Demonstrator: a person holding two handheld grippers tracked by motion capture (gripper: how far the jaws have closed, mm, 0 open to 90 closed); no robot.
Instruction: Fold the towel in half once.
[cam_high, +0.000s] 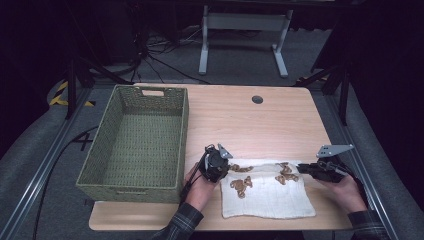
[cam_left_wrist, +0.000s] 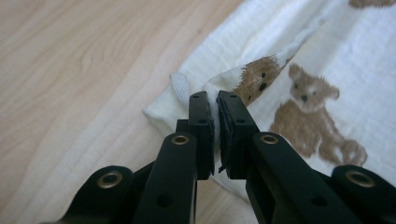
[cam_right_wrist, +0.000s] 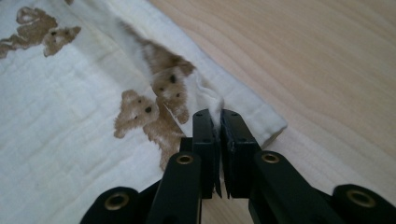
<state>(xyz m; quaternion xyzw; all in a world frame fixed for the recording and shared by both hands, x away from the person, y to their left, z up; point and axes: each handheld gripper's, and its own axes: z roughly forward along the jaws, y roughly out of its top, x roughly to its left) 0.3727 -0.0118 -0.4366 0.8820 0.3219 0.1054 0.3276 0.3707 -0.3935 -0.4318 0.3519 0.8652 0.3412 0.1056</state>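
Observation:
A white cloth (cam_high: 267, 192) printed with brown teddy bears lies folded on the wooden table near its front edge. My left gripper (cam_high: 226, 169) is at the cloth's far left corner. In the left gripper view its jaws are shut on a pinch of the cloth (cam_left_wrist: 261, 79), with my left gripper (cam_left_wrist: 215, 100) pressing the white fabric between its pads. My right gripper (cam_high: 302, 168) is at the cloth's far right corner. In the right gripper view, my right gripper (cam_right_wrist: 218, 116) is shut on a raised fold of the cloth (cam_right_wrist: 70, 107).
A green woven basket (cam_high: 107, 145) stands on the left part of the table, close to my left hand. The table (cam_high: 250, 120) has bare wood behind the cloth and a round cable hole (cam_high: 257, 99) at the back.

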